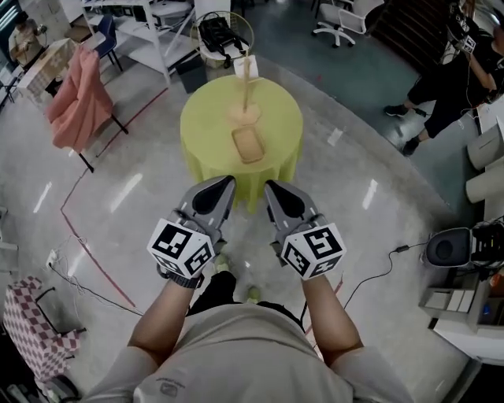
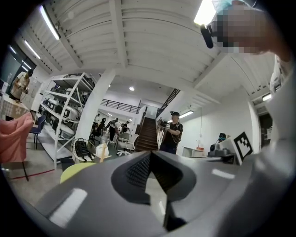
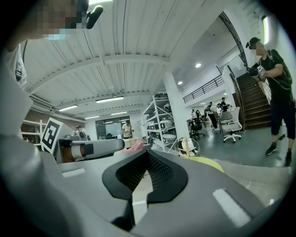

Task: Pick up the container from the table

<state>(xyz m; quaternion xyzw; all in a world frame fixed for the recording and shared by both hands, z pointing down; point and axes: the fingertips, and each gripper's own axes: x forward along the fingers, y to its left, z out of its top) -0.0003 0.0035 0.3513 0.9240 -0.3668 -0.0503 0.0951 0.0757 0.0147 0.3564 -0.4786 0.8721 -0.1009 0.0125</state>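
Tablecloth [image 1: 206,138] is glowing lime-yellow, container [image 1: 248,145] is showing tan, drape [image 1: 79,98] is showing pink, floor-side cloth [image 1: 31,323] is showing red-and-white checks.

We see bright, even indoor light from ceiling strips [image 3: 110,99]; pale glare streaks the polished floor [image 1: 126,193]. Both gripper views bend at black, rounded edges, their near foreground soft.

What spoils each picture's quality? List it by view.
Head view: fisheye curve, white glare streaks on the glossy grey floor. Left gripper view: dark round vignette, ceiling lamp blown out. Right gripper view: same vignette, near grey right gripper soft.
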